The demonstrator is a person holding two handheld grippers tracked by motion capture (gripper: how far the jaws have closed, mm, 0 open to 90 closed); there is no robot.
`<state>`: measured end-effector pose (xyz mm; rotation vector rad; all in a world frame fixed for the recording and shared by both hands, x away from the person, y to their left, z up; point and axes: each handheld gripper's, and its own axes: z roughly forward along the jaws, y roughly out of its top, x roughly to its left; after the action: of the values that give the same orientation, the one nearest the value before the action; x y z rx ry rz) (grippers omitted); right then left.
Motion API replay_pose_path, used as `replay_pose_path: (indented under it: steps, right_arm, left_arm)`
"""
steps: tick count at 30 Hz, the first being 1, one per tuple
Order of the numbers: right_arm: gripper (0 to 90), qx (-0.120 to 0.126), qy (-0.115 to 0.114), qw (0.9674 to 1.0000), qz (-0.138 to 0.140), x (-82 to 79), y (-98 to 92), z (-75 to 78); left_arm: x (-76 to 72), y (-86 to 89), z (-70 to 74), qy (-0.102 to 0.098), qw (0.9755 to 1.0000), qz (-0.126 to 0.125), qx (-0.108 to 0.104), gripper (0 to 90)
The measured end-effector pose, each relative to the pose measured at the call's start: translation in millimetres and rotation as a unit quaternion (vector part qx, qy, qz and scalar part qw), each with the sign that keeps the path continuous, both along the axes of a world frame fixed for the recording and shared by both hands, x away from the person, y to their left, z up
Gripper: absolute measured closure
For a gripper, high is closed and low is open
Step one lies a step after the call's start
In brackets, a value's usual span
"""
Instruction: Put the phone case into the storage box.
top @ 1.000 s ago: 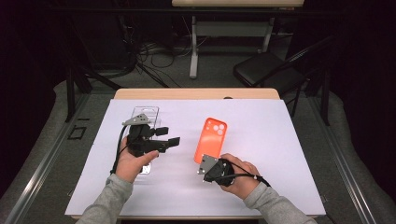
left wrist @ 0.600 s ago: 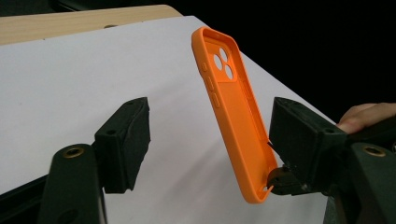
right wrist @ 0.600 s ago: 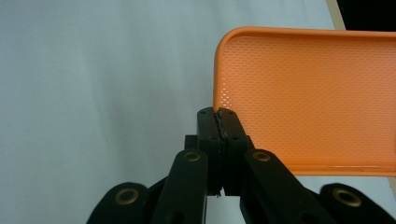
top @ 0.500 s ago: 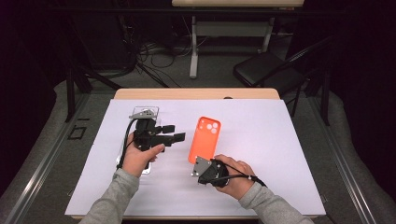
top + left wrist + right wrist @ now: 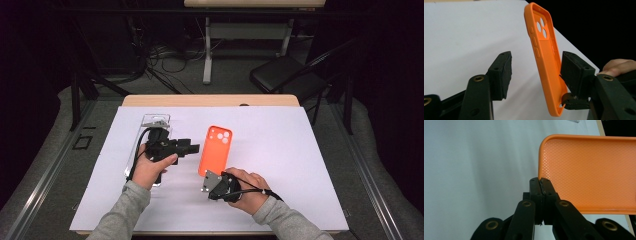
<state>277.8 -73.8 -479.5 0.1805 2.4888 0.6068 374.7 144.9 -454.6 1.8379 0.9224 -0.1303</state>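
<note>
An orange phone case (image 5: 216,149) is held tilted up off the white sheet, camera holes at its far end. My right gripper (image 5: 209,176) is shut on its near bottom rim; in the right gripper view the closed jaws (image 5: 541,182) pinch the case's corner (image 5: 589,172). My left gripper (image 5: 194,147) reaches in from the left. The case (image 5: 544,62) stands between its jaws (image 5: 536,56), which have just been closing. The far pad sits close behind the case and the near pad (image 5: 501,75) is still apart from it.
A clear, glassy phone-shaped slab (image 5: 154,122) lies on the sheet under my left hand. The white sheet (image 5: 285,150) covers most of the wooden table (image 5: 210,100). A black chair (image 5: 285,75) and cables are on the floor beyond.
The left gripper's tips moved right up to the case and its jaws narrowed around it. The right hand brought the case slightly left.
</note>
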Motion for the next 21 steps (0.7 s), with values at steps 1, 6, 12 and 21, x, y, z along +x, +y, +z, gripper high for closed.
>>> replay_pose_path:
  steps: [1,6,12,21]
  right_arm:
    - [89.6,0.000,-0.001,1.0000,0.001,-0.3,0.7,-0.2]
    - [89.6,0.001,-0.002,1.0000,0.005,-2.3,3.5,-0.6]
    - [89.6,0.002,-0.003,0.9999,0.010,-4.4,7.0,-2.0]
    - [89.6,-0.005,-0.004,0.9997,0.024,-7.3,13.3,-5.6]
  left_arm:
    - [-0.2,-0.6,-0.8,0.004,1.0000,0.001,0.003,43.1]
    - [-0.6,-1.2,-4.5,0.019,0.9998,0.003,-0.006,48.3]
    - [0.0,-1.4,-7.7,0.031,0.9994,0.007,-0.011,52.3]
    - [2.8,-4.7,-14.8,0.072,0.9973,-0.006,-0.008,59.2]
